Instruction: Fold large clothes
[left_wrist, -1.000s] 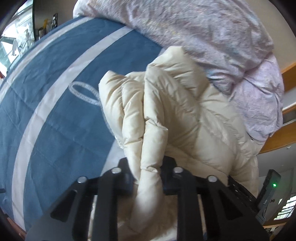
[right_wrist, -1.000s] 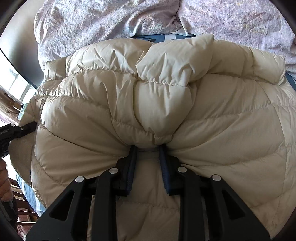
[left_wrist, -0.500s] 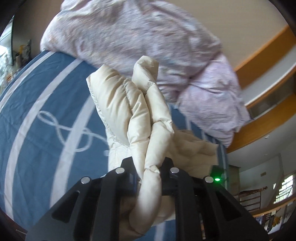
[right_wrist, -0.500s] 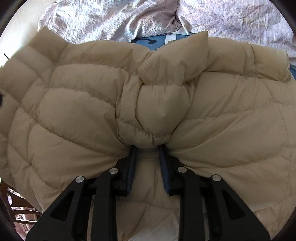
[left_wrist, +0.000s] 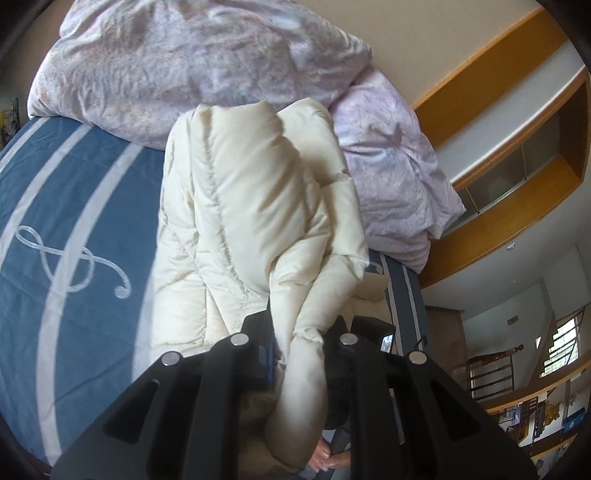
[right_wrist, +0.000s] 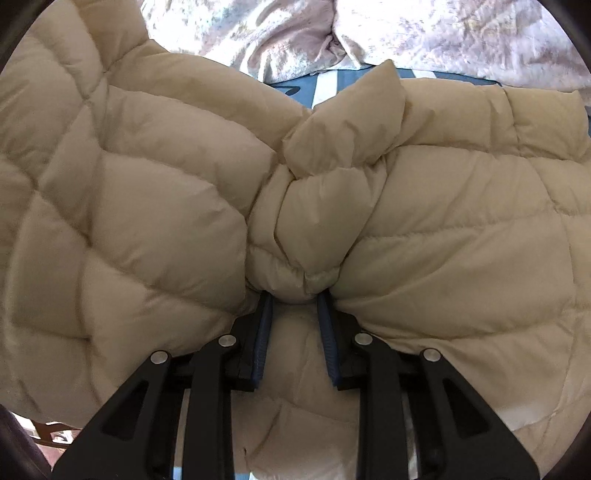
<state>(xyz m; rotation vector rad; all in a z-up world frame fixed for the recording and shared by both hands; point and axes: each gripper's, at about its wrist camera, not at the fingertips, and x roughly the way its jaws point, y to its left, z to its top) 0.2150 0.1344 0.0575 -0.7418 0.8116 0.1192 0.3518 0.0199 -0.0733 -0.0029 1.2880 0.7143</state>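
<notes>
A cream quilted puffer jacket (left_wrist: 251, 206) hangs bunched in the left wrist view, lifted over the blue bed cover (left_wrist: 74, 206). My left gripper (left_wrist: 303, 325) is shut on a thick fold of it that runs down between the black fingers. In the right wrist view the same jacket (right_wrist: 147, 229) fills nearly the whole frame. There my right gripper (right_wrist: 295, 299) is shut on a gathered bulge of the padding, its blue pads (right_wrist: 263, 332) pressing in from both sides. The far side of the jacket is hidden by its own folds.
A crumpled lilac duvet (left_wrist: 192, 66) is heaped at the far end of the bed, also seen as duvet (right_wrist: 424, 33). Wooden shelving (left_wrist: 517, 155) lines the wall at right. A person's fingertips (left_wrist: 328, 458) show low behind the left gripper.
The left gripper has risen and swung right with its jacket fold, so the wall and shelving came into view. In the right view the jacket's left side lifted and spread across the frame.
</notes>
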